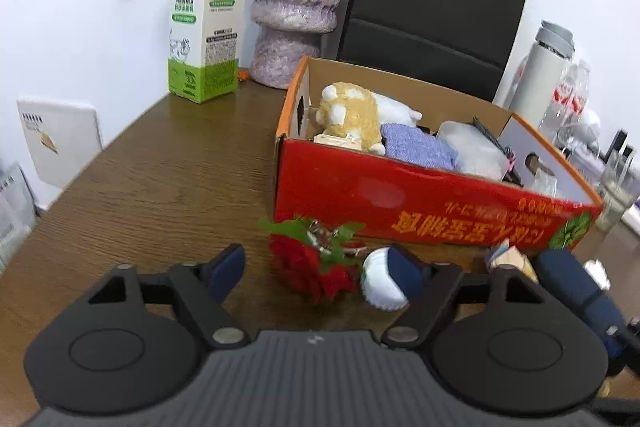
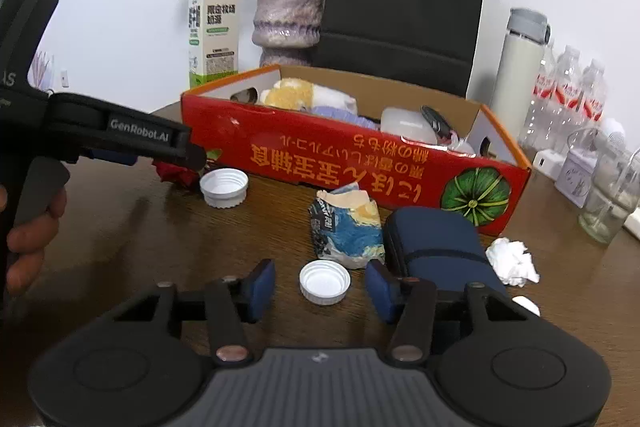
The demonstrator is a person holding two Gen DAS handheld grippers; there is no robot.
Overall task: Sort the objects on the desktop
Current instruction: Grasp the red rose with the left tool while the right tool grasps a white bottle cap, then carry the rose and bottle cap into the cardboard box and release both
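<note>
Now down low over the wooden desk (image 1: 152,179), both tongs facing the red cardboard box (image 1: 400,195) that sits slantwise near the middle. Left gripper (image 1: 320,273) parted about halfway, nothing pinched: red artificial rose (image 1: 308,267) lying between the blue pads, a white bottle cap (image 1: 378,287) right against the right-hand pad, contact too blurred to call. Right gripper (image 2: 320,287) narrower, straddling a second white cap (image 2: 325,282), pads just beside its rim on either side and not yet pressing. Just beyond that cap, a crumpled blue and yellow wrapper (image 2: 348,227); next to it a dark navy pouch (image 2: 436,247), then a wad of white tissue (image 2: 512,263). Inside the box already: yellow and white plush toy (image 1: 352,115), folded lilac cloth (image 1: 416,147), clear plastic container (image 1: 476,147). Behind, against the wall, milk carton (image 1: 208,23), mauve vase (image 1: 296,11), black paper bag (image 1: 436,15), white thermos (image 2: 520,67) and water bottles (image 2: 568,95). At left in the right wrist view, a hand (image 2: 28,235) on the left tool's grip.
</note>
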